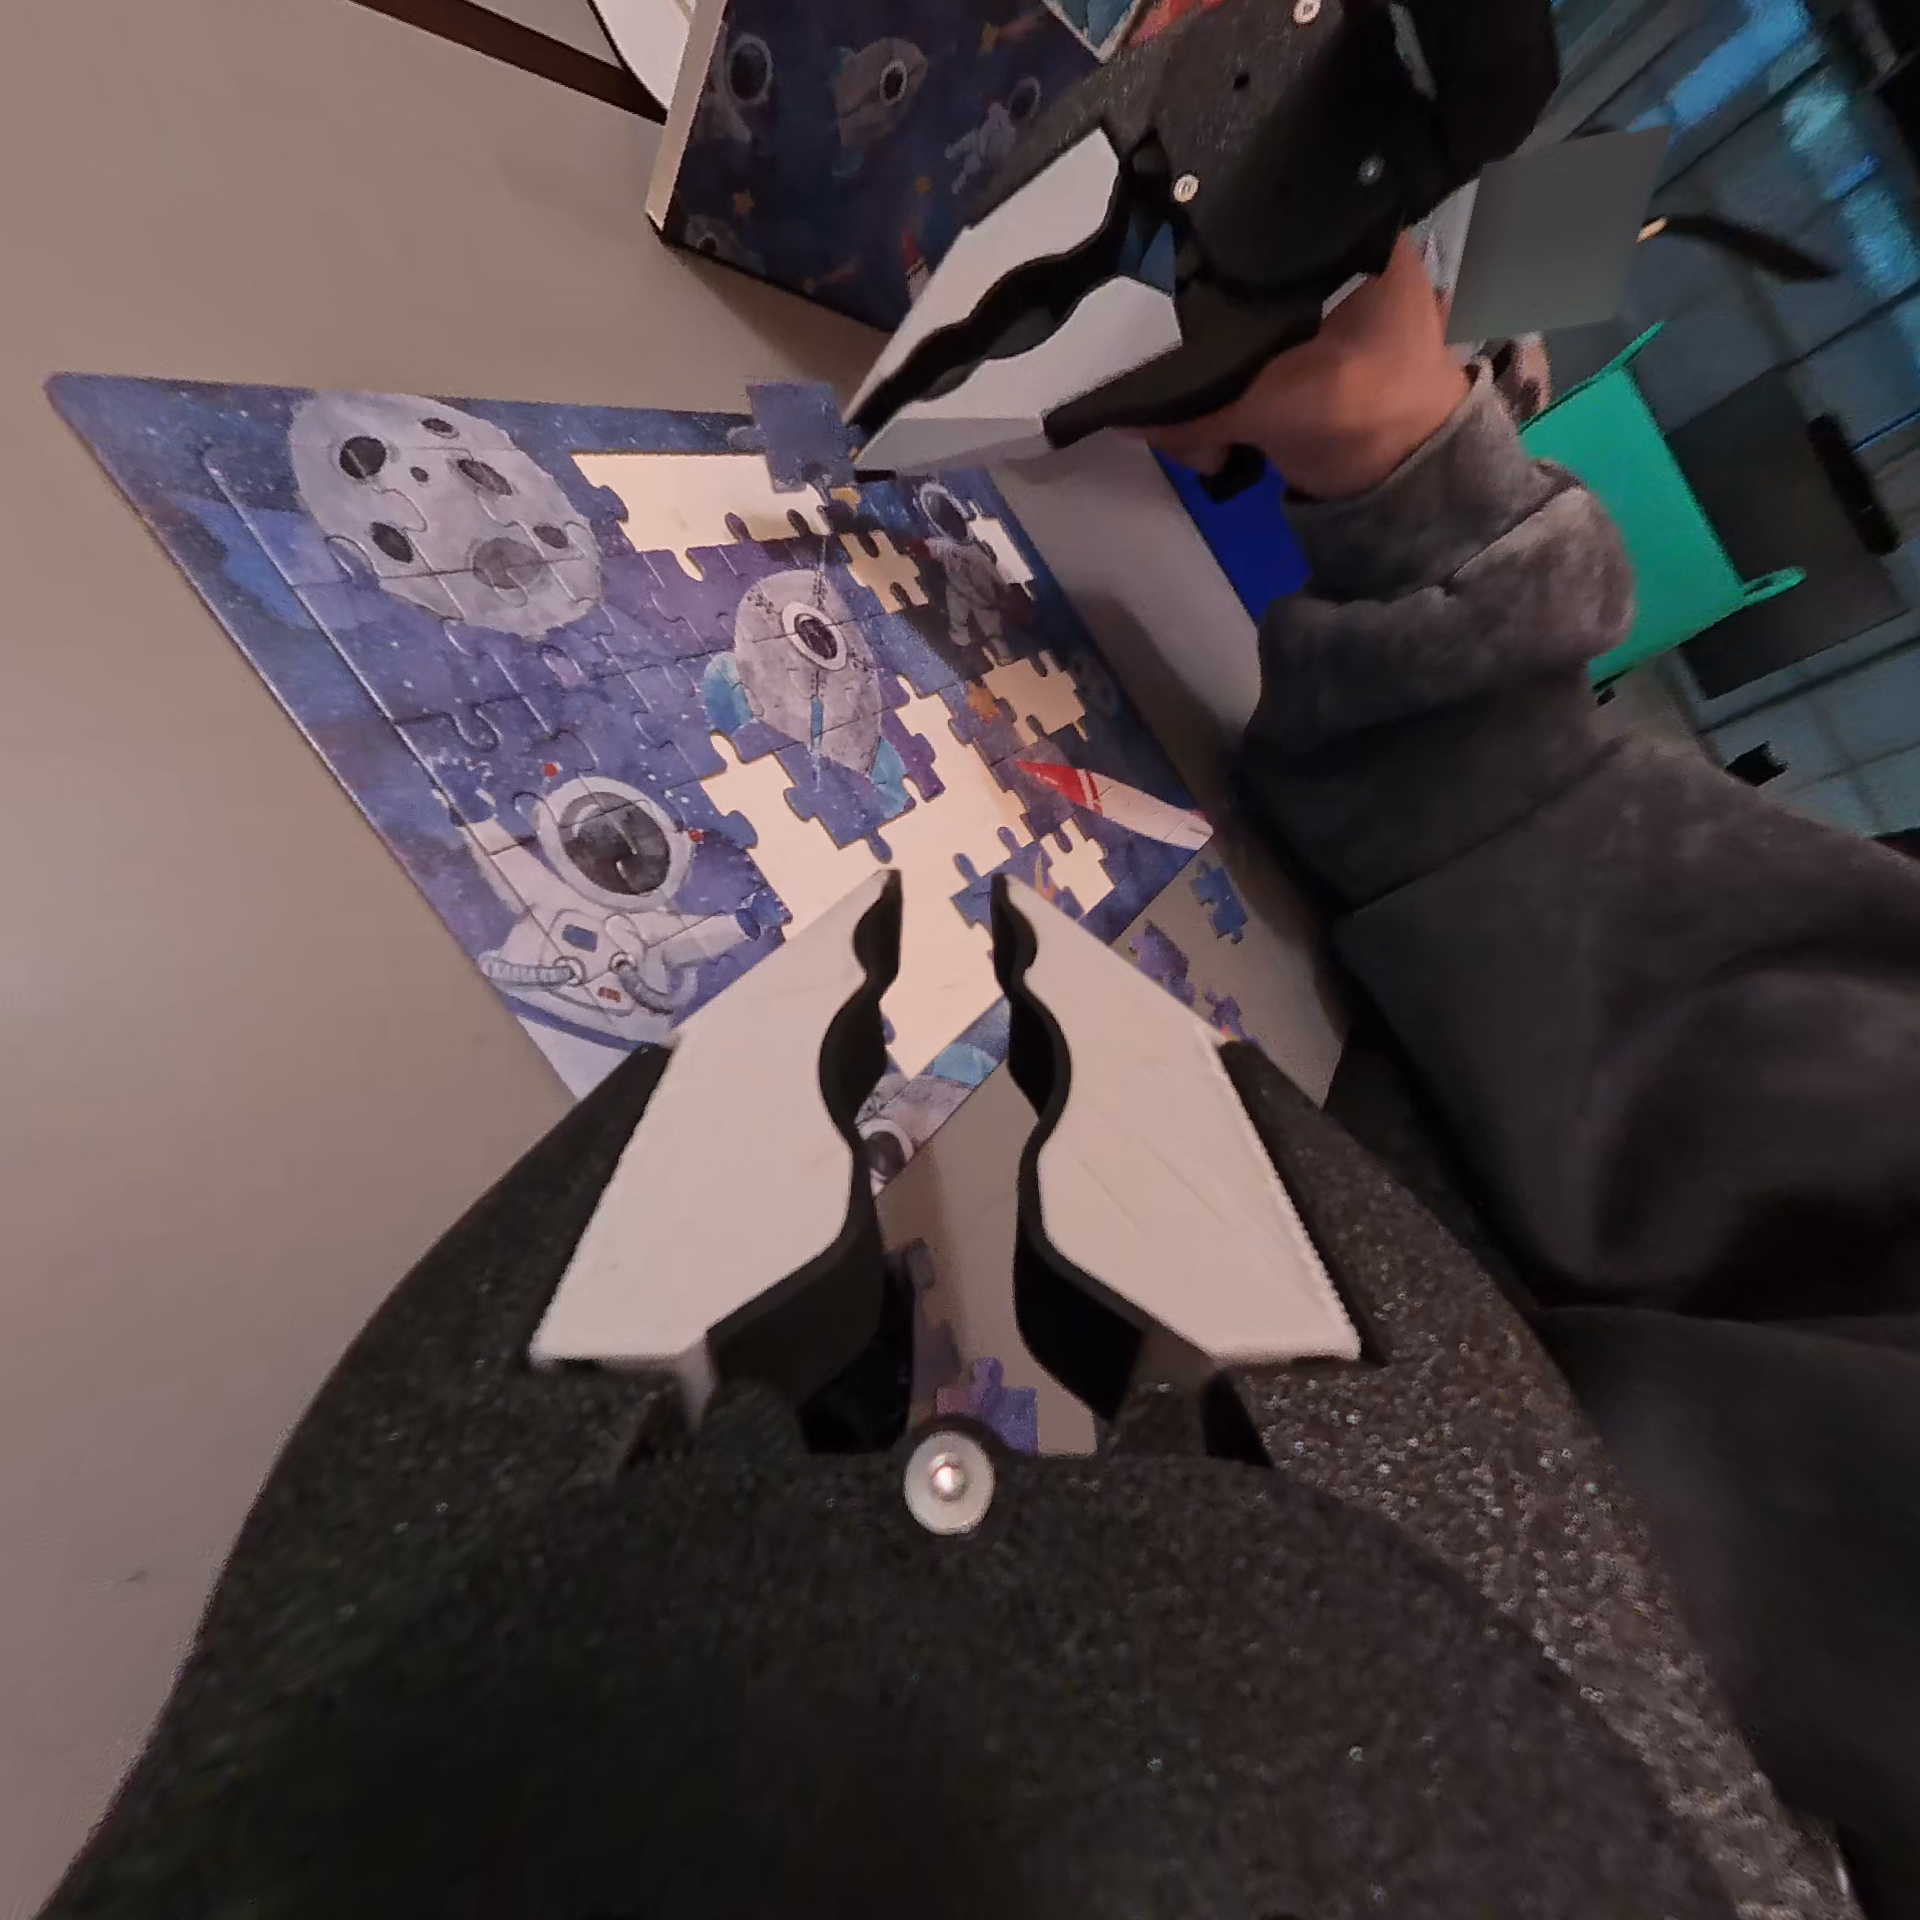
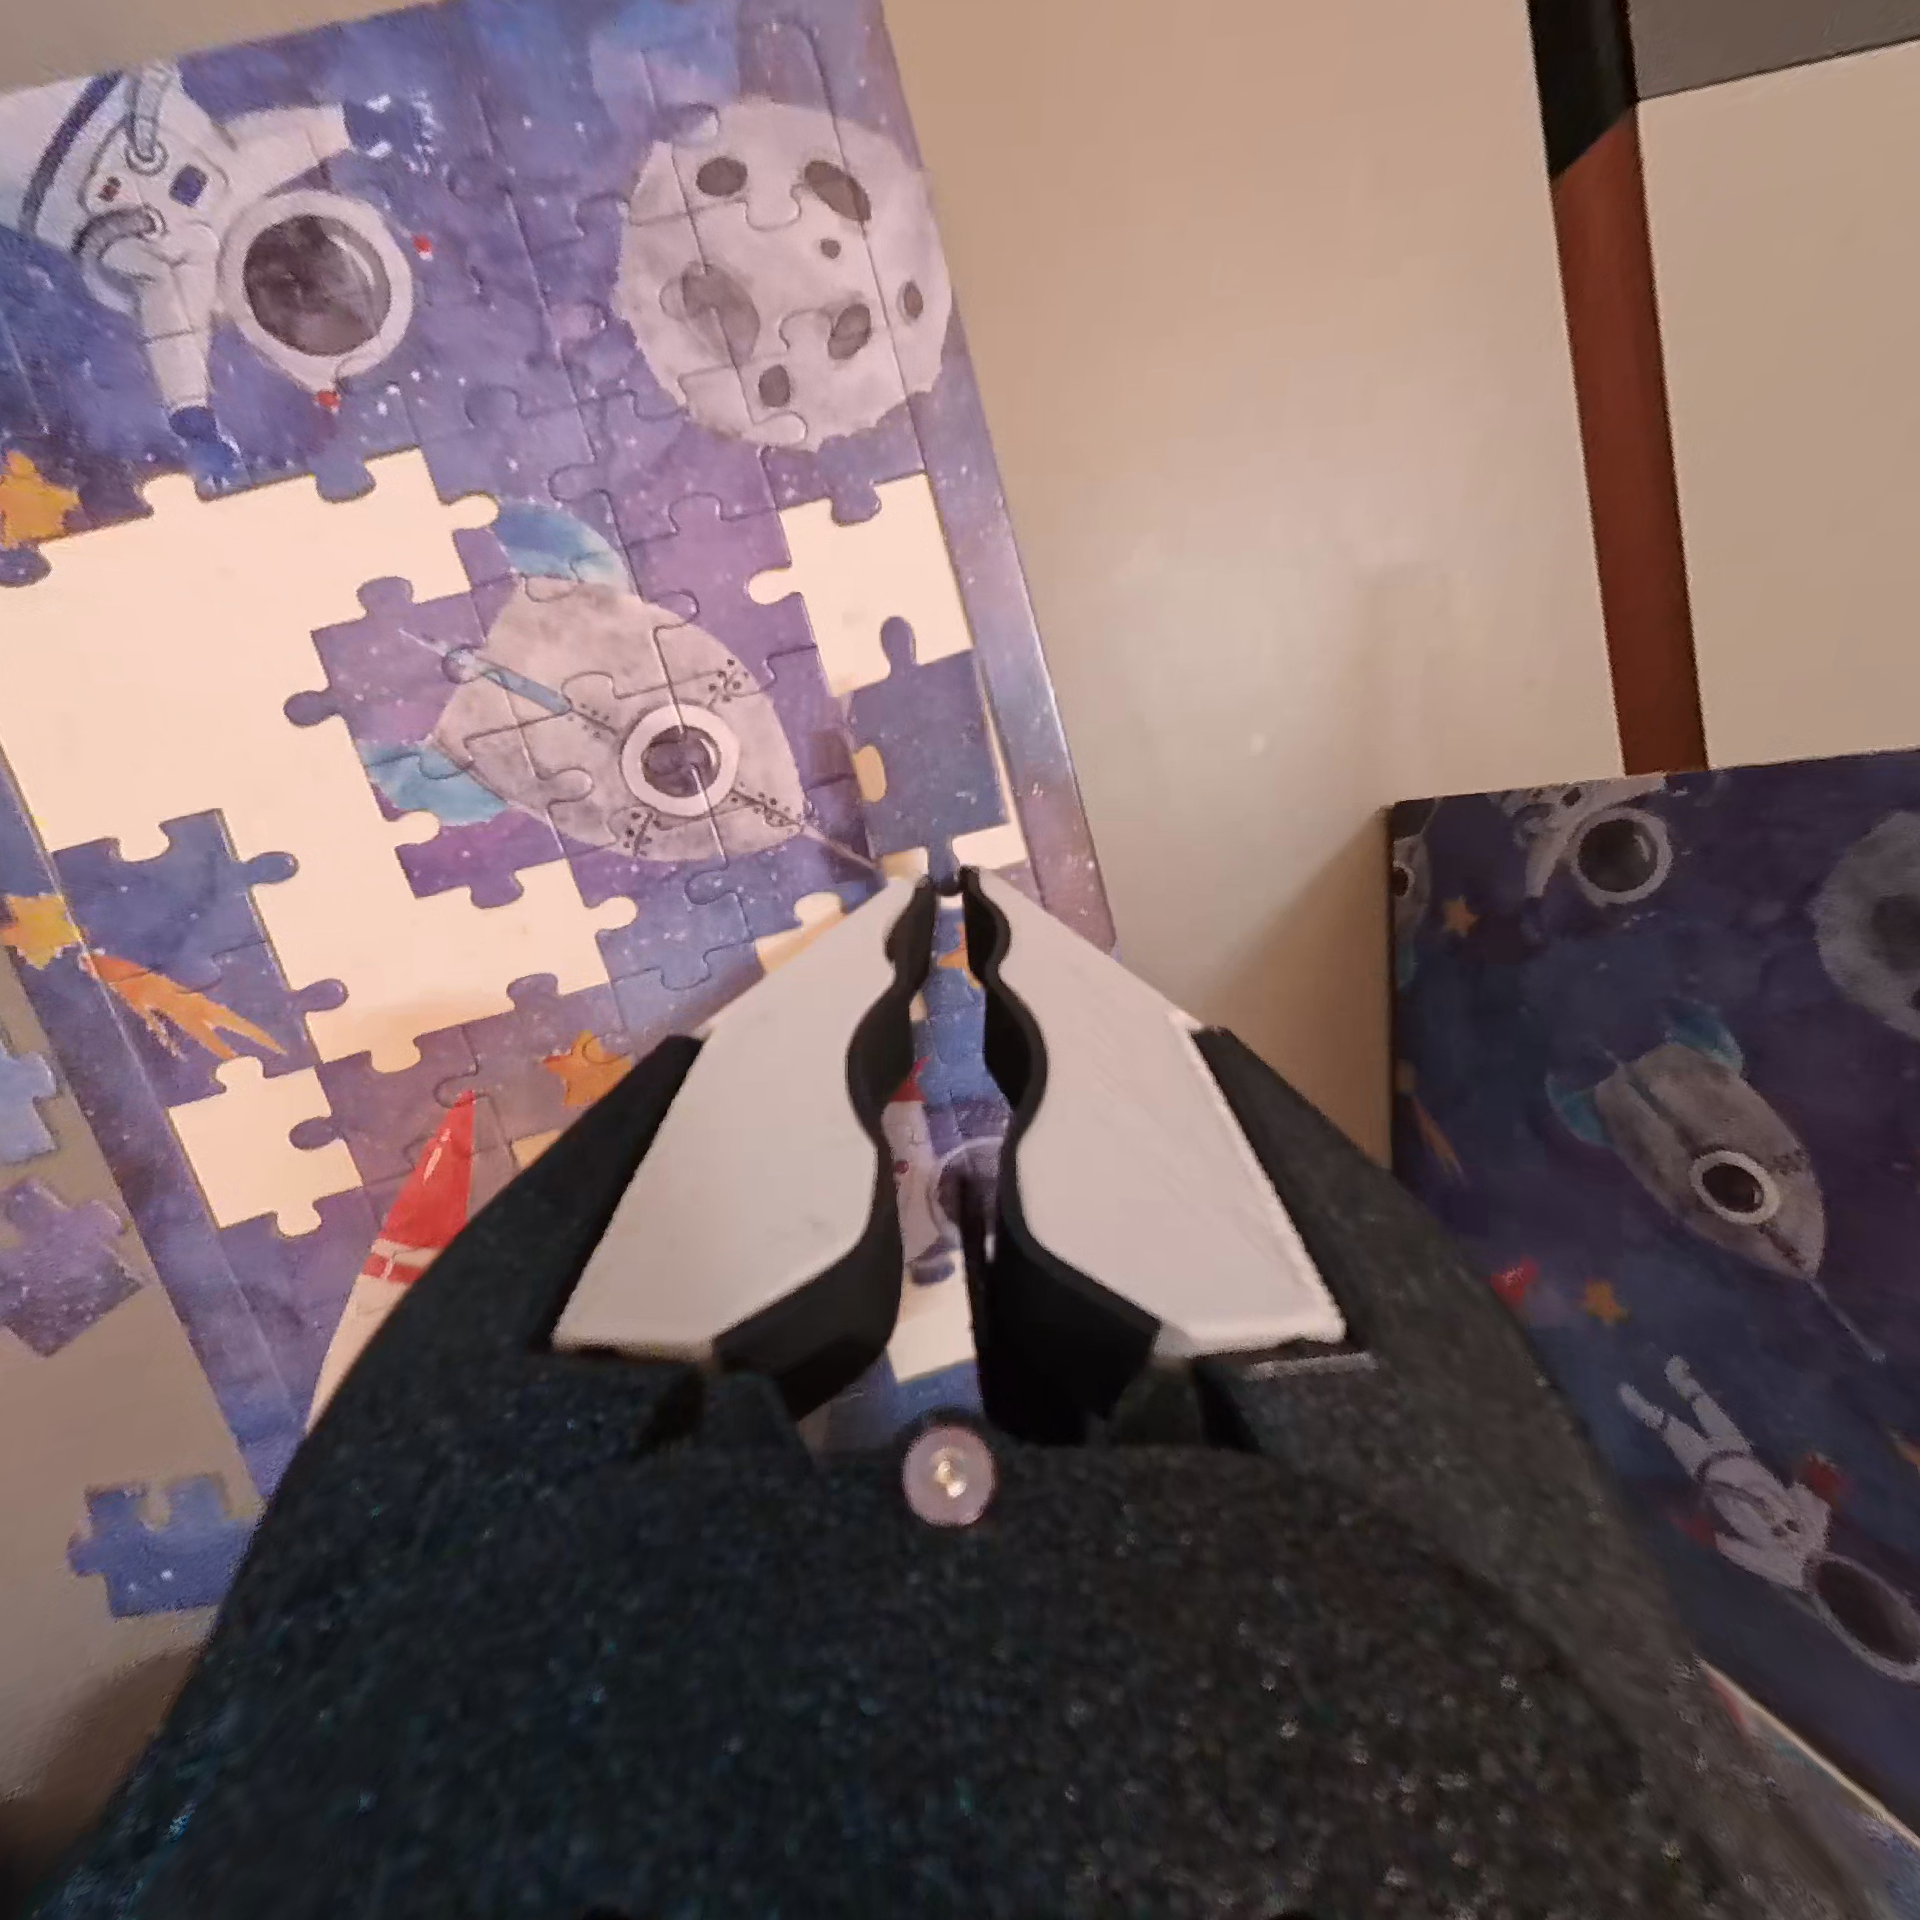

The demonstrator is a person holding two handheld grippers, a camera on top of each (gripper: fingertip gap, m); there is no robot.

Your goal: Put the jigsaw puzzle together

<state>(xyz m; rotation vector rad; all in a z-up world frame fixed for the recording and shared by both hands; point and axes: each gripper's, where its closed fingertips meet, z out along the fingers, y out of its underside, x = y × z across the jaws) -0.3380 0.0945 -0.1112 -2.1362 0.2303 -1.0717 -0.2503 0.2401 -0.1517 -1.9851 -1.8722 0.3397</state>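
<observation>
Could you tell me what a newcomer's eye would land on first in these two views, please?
First, the half-built space jigsaw puzzle flat on the pale table, cream gaps breaking up its astronauts and cratered moon. Next, the right gripper at the puzzle's far edge, jaws pinched on a dark blue puzzle piece. The left gripper hovers open and empty at the near edge, while the matching picture box stands beside the puzzle.

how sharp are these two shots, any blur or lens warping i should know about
Left wrist view: strong wide-angle warping, the puzzle board stretched into a slanted wedge; board sharp, right claw and the room behind it soft. Right wrist view: softer overall, puzzle box and loose pieces blurred, warm yellowish light, the piece at the claw tips only fairly crisp.
</observation>
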